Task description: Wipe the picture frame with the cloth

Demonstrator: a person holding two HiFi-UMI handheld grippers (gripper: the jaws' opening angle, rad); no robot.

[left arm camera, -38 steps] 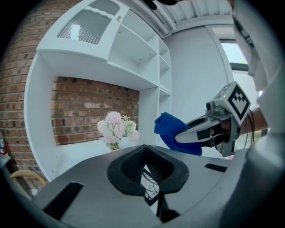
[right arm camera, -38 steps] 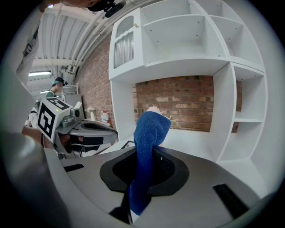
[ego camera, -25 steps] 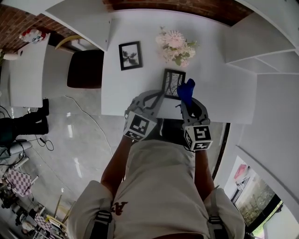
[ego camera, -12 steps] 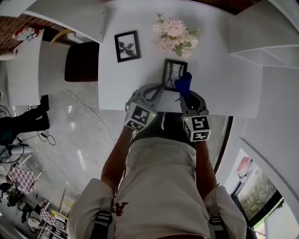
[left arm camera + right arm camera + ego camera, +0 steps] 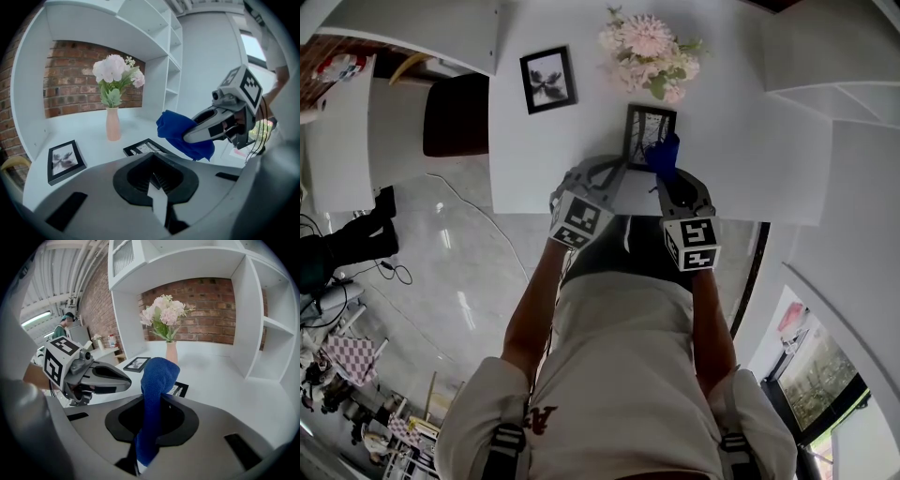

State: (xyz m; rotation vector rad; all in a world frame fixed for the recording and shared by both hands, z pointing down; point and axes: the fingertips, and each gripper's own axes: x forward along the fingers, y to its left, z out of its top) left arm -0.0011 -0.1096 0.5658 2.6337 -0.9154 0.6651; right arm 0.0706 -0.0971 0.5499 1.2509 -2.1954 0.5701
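A black picture frame (image 5: pixel 650 131) lies flat on the white table (image 5: pixel 741 169), in front of the flowers. My right gripper (image 5: pixel 667 178) is shut on a blue cloth (image 5: pixel 664 155). The cloth stands up from the jaws and overlaps the frame's near right corner. In the right gripper view the cloth (image 5: pixel 157 380) fills the jaws, with the frame (image 5: pixel 180 389) just behind it. My left gripper (image 5: pixel 609 176) is shut with nothing in it, close to the frame's near left edge. The left gripper view has the frame (image 5: pixel 145 147) ahead and the cloth (image 5: pixel 180 133) at right.
A second black frame (image 5: pixel 547 79) lies at the table's far left. Pink flowers (image 5: pixel 649 42) stand in a pale vase (image 5: pixel 112 124) behind the near frame. White shelves (image 5: pixel 825 103) rise at the right. A dark chair (image 5: pixel 455 114) stands left of the table.
Both grippers have moved forward over the table edge. The cloth has gone from beside the frame's near right side to over its near right corner.
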